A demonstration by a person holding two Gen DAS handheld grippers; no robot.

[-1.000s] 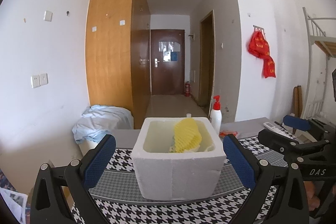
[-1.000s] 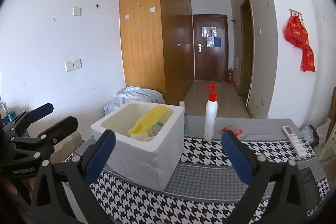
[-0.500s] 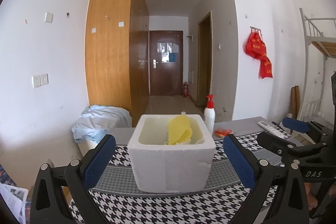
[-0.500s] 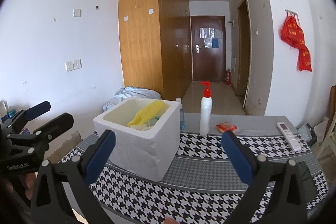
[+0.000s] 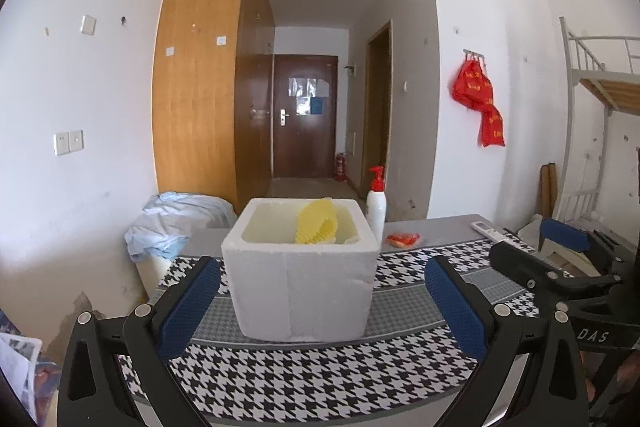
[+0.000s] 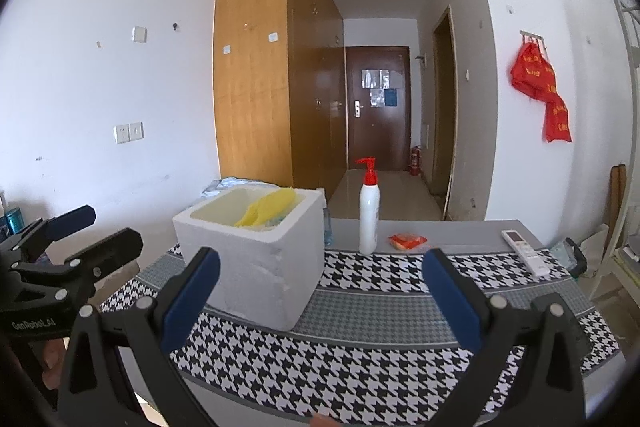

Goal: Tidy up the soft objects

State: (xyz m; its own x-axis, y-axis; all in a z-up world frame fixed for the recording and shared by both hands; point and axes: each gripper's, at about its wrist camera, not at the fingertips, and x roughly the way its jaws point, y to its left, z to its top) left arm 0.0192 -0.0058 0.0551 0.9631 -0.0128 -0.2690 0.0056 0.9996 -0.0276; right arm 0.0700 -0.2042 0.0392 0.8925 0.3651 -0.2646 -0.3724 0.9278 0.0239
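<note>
We see the yellow foam net (image 5: 317, 225) lying inside the white foam box (image 5: 300, 287), propped on a slant: its long axis rises from the box floor toward the far rim, and in the right wrist view the net (image 6: 267, 211) leans up and away toward the box's far right corner. It is a ribbed, mesh-like sleeve, pale yellow, curled at its open end, with something paler under it that we cannot make out. The box (image 6: 256, 259) stands upright on the houndstooth cloth (image 5: 320, 379) covering the table (image 6: 440, 231). Our left gripper (image 5: 320, 307) hovers in front of the box with its jaws spread wide, wider than the box, blue pads (image 5: 188, 303) clear of its walls and holding nothing. Our right gripper (image 6: 320, 303) is spread just as wide and empty, the box to its left and apart from it. Behind the box a white pump bottle (image 6: 369, 211) with a red top stands upright, a small red packet (image 6: 407, 241) lies near it, and a remote (image 6: 524, 251) rests farther right.
</note>
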